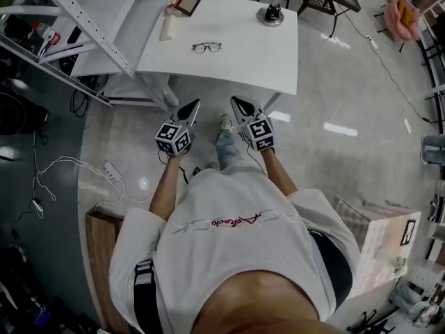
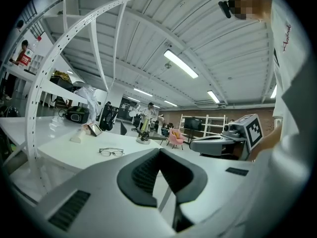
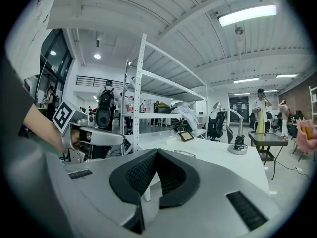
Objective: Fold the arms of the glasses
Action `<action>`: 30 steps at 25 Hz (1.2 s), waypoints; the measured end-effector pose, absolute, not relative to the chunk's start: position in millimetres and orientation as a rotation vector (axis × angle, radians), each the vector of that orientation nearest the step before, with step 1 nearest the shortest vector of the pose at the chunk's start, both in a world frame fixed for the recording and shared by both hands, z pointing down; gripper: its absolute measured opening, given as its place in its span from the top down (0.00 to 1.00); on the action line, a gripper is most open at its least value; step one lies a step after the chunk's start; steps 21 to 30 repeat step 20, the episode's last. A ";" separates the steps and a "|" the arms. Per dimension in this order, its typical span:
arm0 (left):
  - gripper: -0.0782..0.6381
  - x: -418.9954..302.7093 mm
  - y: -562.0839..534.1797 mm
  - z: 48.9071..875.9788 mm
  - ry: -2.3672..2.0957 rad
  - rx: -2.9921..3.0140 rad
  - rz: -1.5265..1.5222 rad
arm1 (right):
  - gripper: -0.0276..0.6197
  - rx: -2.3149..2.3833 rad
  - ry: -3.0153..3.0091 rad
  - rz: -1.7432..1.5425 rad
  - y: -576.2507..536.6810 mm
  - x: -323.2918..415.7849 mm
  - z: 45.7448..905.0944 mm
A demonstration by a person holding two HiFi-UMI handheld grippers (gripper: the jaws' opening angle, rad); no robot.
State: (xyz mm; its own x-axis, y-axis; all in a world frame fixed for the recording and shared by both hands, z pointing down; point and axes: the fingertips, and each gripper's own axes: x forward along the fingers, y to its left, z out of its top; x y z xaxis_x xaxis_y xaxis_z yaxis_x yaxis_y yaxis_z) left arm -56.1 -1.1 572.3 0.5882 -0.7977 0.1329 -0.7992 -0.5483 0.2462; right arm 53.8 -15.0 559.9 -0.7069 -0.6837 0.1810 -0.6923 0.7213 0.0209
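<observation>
Lying on table (image 1: pixel 243 61), long axis left-right: glasses (image 1: pixel 206 46); left gripper (image 1: pixel 190 107), right gripper (image 1: pixel 238 104) jaws pressed together.

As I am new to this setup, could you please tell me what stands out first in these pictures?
A pair of glasses lies near the middle of the white table, untouched. Short of the table, the left gripper and the right gripper are held side by side, both shut and empty, pointing toward it.
</observation>
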 end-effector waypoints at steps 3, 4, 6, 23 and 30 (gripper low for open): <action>0.85 -54.2 1.2 570.7 -1.310 2.547 0.006 | 0.91 1.112 -2.748 0.072 -12.3 55.1 560.3; 0.85 -53.8 1.1 570.2 -1.311 2.551 0.006 | 0.91 1.115 -2.748 0.071 -12.3 55.4 560.2; 0.85 -53.3 1.1 569.8 -1.310 2.555 0.007 | 0.91 1.117 -2.750 0.071 -12.0 55.6 560.9; 0.85 -47.2 5.5 569.9 -1.294 2.566 0.000 | 0.91 1.127 -2.737 0.061 -3.0 60.0 562.7; 0.85 -47.2 5.5 569.9 -1.294 2.566 0.000 | 0.91 1.127 -2.737 0.061 -3.0 60.0 562.7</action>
